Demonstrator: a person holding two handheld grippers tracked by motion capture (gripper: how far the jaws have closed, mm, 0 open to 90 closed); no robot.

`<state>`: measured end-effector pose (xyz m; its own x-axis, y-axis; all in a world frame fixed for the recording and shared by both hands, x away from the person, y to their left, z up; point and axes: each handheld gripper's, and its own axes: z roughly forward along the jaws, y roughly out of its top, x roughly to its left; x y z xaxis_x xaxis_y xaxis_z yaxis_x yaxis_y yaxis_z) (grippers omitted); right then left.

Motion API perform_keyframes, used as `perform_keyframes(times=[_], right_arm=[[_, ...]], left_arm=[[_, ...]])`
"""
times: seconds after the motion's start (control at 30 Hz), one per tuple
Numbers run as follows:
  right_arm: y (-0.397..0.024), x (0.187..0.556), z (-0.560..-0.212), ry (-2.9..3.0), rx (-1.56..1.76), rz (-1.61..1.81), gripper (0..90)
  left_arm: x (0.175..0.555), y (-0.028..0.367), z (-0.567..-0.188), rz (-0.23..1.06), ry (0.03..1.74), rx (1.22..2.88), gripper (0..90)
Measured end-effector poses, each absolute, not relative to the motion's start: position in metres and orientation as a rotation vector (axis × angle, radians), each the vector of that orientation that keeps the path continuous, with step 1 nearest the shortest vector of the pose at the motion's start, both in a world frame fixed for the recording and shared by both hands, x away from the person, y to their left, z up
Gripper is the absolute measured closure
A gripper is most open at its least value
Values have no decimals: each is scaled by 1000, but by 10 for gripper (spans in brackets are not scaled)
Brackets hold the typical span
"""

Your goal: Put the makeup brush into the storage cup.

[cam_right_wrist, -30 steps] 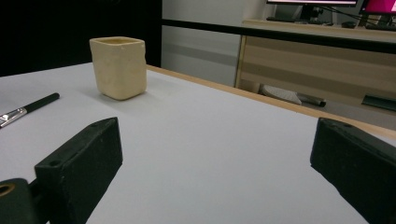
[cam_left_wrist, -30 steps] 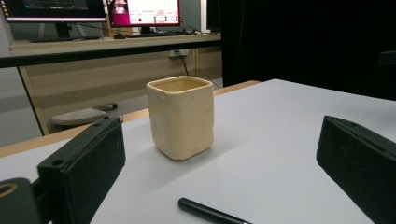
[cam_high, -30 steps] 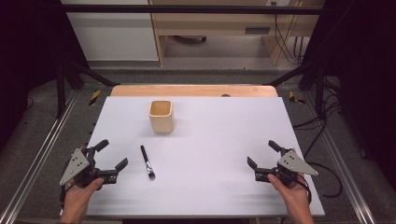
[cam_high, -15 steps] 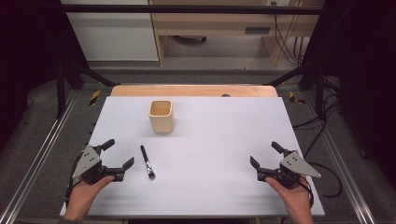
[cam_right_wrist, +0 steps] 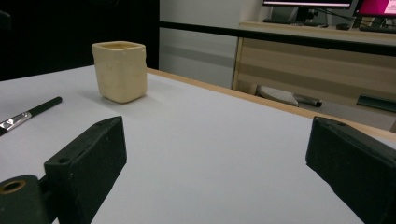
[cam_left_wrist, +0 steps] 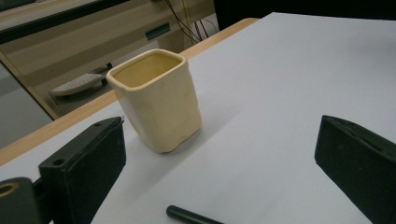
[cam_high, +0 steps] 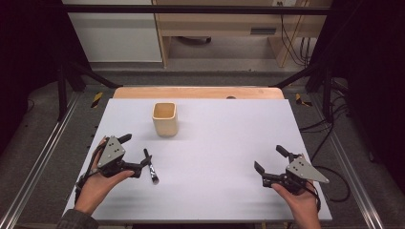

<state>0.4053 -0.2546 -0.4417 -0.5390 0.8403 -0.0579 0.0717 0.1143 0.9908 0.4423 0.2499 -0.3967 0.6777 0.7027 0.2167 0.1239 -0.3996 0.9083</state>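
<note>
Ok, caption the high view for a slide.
Left tongs open beside the brush, cream cup beyond.

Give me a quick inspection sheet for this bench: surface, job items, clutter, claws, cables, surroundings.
Surface: flat white tabletop with a wooden strip along its far edge; no spills seen.
Job's things: slim black brush with a metal ferrule lying flat, right next to the left claw's nearer jaw; contact cannot be told. Cream square-sided ceramic cup upright beyond it, looks empty.
Clutter: nothing seen.
Grippers: left claw open, jaws wide, holding nothing. Right claw open, holding nothing, apart from both items.
Cables: black cable trails from the right claw off the table's right edge.
Surroundings: wooden desk behind the table, monitors on it; dark frame rails at the sides.
</note>
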Motion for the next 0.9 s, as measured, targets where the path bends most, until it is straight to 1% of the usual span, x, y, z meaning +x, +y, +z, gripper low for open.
perform_keyframes(times=[0.27, 0.57, 0.9], right_arm=[[-262, 405, -441, 1697, 940, 1496, 59], [-265, 404, -441, 1685, 953, 1497, 59], [-266, 405, -441, 1679, 965, 1502, 58]], left_arm=[[436, 226, -373, 744, 628, 1970, 20], [440, 215, -356, 763, 636, 1991, 23], [445, 207, -345, 779, 646, 2032, 25]])
